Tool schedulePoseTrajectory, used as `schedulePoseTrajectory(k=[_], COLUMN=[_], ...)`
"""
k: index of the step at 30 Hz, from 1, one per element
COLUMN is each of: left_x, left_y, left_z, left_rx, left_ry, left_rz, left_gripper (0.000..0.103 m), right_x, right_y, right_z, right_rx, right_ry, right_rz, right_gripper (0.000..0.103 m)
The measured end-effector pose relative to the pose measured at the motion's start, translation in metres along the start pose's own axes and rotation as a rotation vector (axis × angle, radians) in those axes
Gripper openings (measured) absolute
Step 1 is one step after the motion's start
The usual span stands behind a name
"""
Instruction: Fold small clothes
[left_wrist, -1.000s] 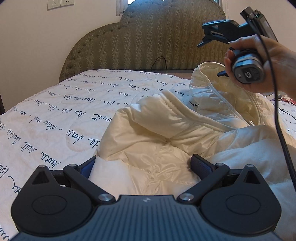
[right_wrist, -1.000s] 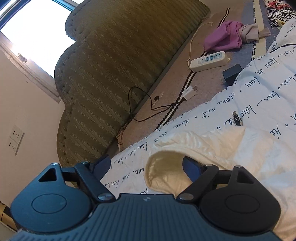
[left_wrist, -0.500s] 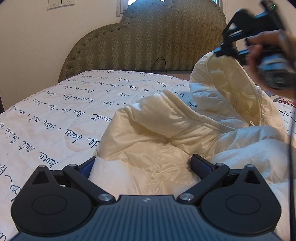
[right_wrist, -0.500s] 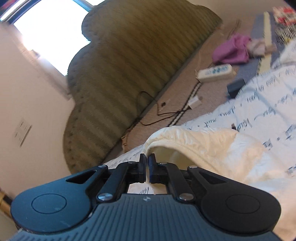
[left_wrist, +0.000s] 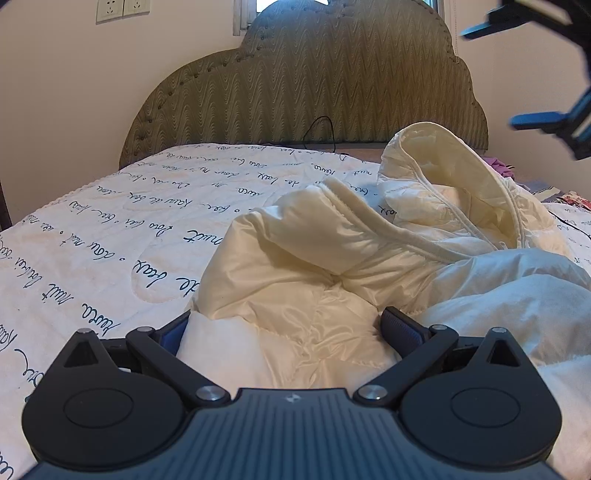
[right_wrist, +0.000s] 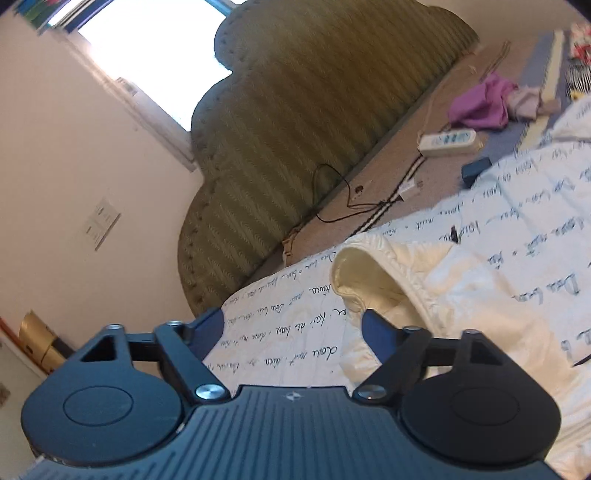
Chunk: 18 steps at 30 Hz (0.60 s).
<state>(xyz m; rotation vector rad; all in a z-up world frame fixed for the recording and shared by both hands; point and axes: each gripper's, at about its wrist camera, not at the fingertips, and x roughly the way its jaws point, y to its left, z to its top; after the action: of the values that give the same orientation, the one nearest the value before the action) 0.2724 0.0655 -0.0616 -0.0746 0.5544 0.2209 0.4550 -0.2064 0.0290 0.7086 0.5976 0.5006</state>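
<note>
A cream puffer jacket (left_wrist: 332, 258) lies crumpled on the bedspread (left_wrist: 129, 229), its hood (left_wrist: 443, 173) standing up at the far right. My left gripper (left_wrist: 288, 325) is open and low over the jacket's near part, with fabric bulging between its wide-set fingers. My right gripper (left_wrist: 491, 77) hangs in the air above and to the right of the hood. In the right wrist view my right gripper (right_wrist: 293, 321) is opening; only the printed sheet shows between its jaws. The hood's opening (right_wrist: 373, 280) sits just beyond the right finger, untouched.
A padded olive headboard (left_wrist: 314, 92) stands behind the bed. On the floor strip beside it lie a white power strip (right_wrist: 447, 142), a black charger (right_wrist: 476, 168), cables and a purple cloth (right_wrist: 480, 103). A wall with sockets is at the left.
Half a second ago the right gripper was shut on the hood's rim and lifted it. It has let go, opened and drawn away up and to the right. The left gripper stayed still.
</note>
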Motion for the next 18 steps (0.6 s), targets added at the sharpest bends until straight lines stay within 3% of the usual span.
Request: schedulePoseTrajectory(k=[4,8,11,13,14,16,18], left_x=[0.000,0.001,0.002,0.002,0.002,0.002,0.003], left_y=[0.000,0.002,0.002,0.001,0.001,0.001,0.001], left_z=[0.000,0.000,0.000,0.000,0.000,0.000,0.000], left_rx=[-0.002,-0.009,-0.012,-0.013,-0.013,-0.013,-0.013], left_ry=[0.002,0.003,0.002,0.001,0.000,0.000,0.000], left_rz=[-0.002,-0.007,-0.009,-0.009,-0.009,-0.010,-0.009], left_gripper=[0.103,0.103,0.103,0.103,0.103,0.103,0.103], right_x=[0.066,0.133,0.163,0.172,0.174,0.172,0.158], right_y=[-0.009,-0.014,-0.030,-0.041,-0.045,-0.047,-0.043], right_z=[0.003,0.011,0.019,0.024,0.026,0.028,0.029], right_rx=[0.069,0.031,0.089,0.132,0.140,0.123,0.064], right_ry=[0.019,0.011,-0.014,-0.037,-0.041,-0.043,-0.073], right_rz=[-0.021,-0.132,-0.195,-0.204,-0.205,-0.226,-0.213], right_gripper=[0.080,0.079,0.079,0.064,0.041,0.009,0.008])
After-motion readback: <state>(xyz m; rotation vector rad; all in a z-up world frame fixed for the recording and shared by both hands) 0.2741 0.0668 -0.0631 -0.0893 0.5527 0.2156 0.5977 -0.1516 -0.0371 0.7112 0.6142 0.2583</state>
